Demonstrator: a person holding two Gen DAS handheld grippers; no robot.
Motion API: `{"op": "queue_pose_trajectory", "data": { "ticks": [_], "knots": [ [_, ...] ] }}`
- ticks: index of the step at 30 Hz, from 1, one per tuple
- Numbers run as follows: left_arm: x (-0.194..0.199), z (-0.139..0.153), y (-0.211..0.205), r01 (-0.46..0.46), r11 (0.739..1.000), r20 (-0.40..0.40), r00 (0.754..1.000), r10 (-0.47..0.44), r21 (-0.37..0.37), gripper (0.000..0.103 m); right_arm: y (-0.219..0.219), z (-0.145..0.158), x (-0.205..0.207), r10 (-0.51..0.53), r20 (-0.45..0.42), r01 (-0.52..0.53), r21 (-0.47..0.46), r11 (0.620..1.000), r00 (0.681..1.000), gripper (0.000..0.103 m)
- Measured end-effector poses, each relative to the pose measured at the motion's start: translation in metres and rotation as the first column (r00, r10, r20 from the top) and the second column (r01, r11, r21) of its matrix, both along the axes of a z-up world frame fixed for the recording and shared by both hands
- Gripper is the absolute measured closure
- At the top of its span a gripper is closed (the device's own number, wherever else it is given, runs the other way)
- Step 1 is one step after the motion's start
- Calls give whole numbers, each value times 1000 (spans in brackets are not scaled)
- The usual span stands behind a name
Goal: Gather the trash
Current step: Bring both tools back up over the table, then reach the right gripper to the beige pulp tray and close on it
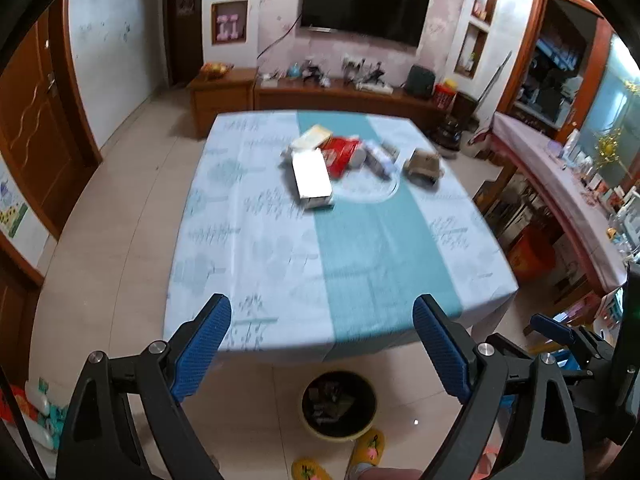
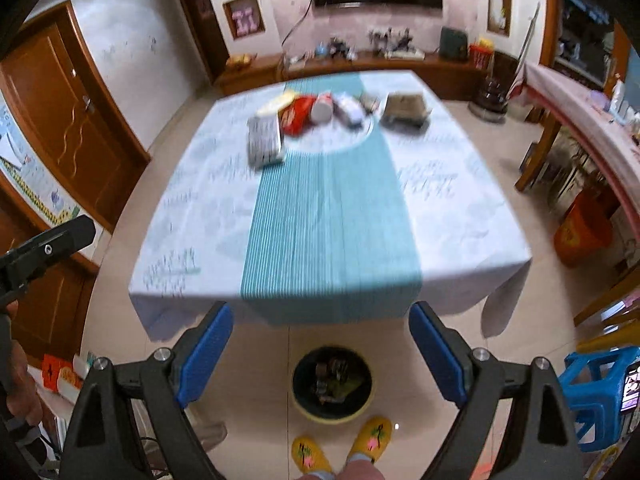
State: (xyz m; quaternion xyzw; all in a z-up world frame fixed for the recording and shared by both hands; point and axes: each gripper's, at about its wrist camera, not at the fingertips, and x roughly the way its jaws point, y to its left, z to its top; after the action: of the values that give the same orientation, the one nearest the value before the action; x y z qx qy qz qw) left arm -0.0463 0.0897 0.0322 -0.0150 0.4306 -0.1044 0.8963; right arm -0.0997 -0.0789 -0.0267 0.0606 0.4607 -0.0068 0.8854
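Note:
A pile of trash lies at the far middle of the table (image 1: 280, 264): a white box (image 1: 311, 179), a red packet (image 1: 339, 153), a yellow-white packet (image 1: 312, 137), a pale wrapper (image 1: 380, 159) and a brown carton (image 1: 422, 163). The same white box (image 2: 263, 141), red packet (image 2: 298, 115) and brown carton (image 2: 405, 109) show in the right wrist view. A round bin (image 1: 339, 405) with trash inside stands on the floor at the table's near edge, also in the right wrist view (image 2: 332, 385). My left gripper (image 1: 322, 322) and right gripper (image 2: 320, 330) are open, empty, above the bin.
The table (image 2: 460, 216) has a pale blue cloth with a teal stripe. A blue plastic stool (image 2: 600, 392) stands at the right. A long cluttered side table (image 1: 560, 184) runs along the right. A TV cabinet (image 1: 344, 94) is behind. Yellow slippers (image 2: 372, 438) are below.

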Motion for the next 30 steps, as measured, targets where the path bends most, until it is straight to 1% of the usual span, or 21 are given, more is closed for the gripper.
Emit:
{"op": "queue_pose_trajectory", "data": {
  "ticks": [4,7,9,11,13,16,19,20,23,24,27,30],
  "knots": [
    [10,22,-11,23,1000,40,999,-22,-8,12,-17,22,6,-23,55,24,-18,1000,998,13],
    [18,33,-19,15,1000,63,998,-15,-2,12,-28,31,17,-33,81,35,-17,999,996,13],
    [25,35,-25,12,1000,73,997,-13,10,12,-43,37,30,-42,93,43,-12,999,995,13],
    [34,33,-33,13,999,66,998,-16,40,12,-54,38,43,-49,96,49,-6,999,994,13],
    [47,28,-42,18,998,50,999,-21,65,12,-70,38,62,-48,101,48,4,999,994,13],
    [72,16,-57,-3,996,22,1000,1,88,12,-96,35,98,-31,101,31,-5,999,994,13],
    [107,4,-77,-36,996,-12,999,37,80,12,-131,28,146,-9,85,8,12,1000,996,13],
    [120,-1,-86,-50,996,-24,998,52,77,12,-138,26,156,-2,82,0,16,1000,997,13],
    [163,-16,-117,-89,994,-75,993,93,61,12,-170,15,206,34,56,-35,25,999,998,13],
    [180,-23,-131,-100,993,-103,989,106,57,12,-183,11,229,55,40,-57,28,998,998,13],
    [218,-39,-164,-118,992,-158,980,124,51,12,-208,-3,276,119,-3,-119,22,993,993,13],
    [249,-55,-197,-136,990,-192,971,143,47,12,-223,-18,316,198,-43,-198,8,980,979,13]
  ]
}}
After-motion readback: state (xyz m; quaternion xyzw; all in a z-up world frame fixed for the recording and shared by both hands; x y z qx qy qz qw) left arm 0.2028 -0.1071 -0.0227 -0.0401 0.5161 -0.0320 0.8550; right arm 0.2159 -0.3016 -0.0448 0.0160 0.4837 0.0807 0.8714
